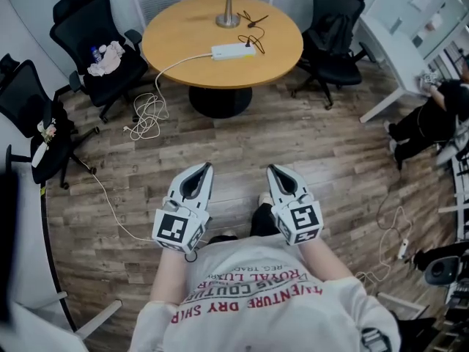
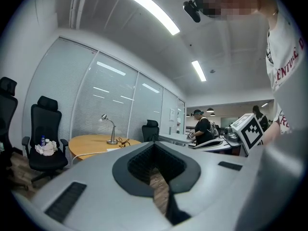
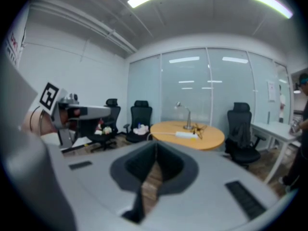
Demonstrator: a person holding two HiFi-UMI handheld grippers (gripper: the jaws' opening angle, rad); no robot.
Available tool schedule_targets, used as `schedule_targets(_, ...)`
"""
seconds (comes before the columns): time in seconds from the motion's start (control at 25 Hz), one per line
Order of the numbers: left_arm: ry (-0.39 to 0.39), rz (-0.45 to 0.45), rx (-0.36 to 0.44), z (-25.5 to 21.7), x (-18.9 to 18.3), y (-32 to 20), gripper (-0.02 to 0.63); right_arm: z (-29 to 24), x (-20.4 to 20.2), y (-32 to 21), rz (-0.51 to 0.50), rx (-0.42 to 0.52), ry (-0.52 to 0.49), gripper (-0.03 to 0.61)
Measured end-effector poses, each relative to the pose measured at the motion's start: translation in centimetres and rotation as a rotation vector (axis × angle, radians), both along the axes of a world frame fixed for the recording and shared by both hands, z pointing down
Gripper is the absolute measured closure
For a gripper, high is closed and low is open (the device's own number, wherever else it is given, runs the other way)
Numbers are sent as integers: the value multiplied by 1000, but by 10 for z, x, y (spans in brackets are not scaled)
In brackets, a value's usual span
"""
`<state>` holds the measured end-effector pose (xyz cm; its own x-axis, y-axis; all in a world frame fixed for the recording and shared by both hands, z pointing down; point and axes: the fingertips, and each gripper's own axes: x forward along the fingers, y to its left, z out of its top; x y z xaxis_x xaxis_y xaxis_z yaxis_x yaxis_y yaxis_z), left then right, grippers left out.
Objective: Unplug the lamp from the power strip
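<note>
A silver desk lamp [image 1: 226, 6] stands at the far side of a round wooden table [image 1: 183, 57]. Its black cord [image 1: 253, 29] runs to a white power strip [image 1: 234, 50] lying near the table's middle, with the plug still in it. Both grippers are held low in front of the person's chest, far short of the table. The left gripper [image 1: 208, 167] and the right gripper [image 1: 272, 169] are shut, with nothing between the jaws. The right gripper view shows the lamp [image 3: 185, 117] and the power strip [image 3: 185, 134] ahead in the distance. In the left gripper view the lamp [image 2: 111, 129] stands to the left.
Black office chairs [image 1: 102, 42] [image 1: 333, 31] stand around the table. The strip's white cable [image 1: 149, 116] hangs off the table and coils on the wooden floor. A white desk [image 1: 399, 35] and a crouching person [image 1: 432, 119] are at the right.
</note>
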<state>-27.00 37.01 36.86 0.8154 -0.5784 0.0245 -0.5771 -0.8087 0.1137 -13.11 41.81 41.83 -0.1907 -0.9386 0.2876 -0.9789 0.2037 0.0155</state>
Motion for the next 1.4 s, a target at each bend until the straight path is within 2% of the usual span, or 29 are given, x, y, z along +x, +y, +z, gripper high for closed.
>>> schedule_targets(0.32, -43, -99, 3, 13, 29, -58, 586, 18, 34, -68, -78, -15, -22, 549)
schedule_targets(0.56, -73, -180, 3, 6, 84, -118, 586, 13, 88, -140, -163, -5, -45, 549)
schedule_targets(0.68, -64, -225, -9, 6, 118, -151, 586, 16, 124, -178, -204, -20, -37, 549)
schedule_targets(0.92, -55, -248, -8, 8, 197, -205, 586, 24, 201, -240, -245, -43, -27, 549)
schedule_targets(1.08, -75, -254, -15, 14, 236, -229, 586, 29, 232, -268, -286, -41, -11, 549)
schedule_targets(1.2, -105, -241, -30, 22, 256, -243, 586, 33, 243, -284, -306, -40, -2, 549)
schedule_targets(1.4, -123, -253, -60, 36, 266, -277, 586, 43, 253, -310, -313, -54, -15, 549)
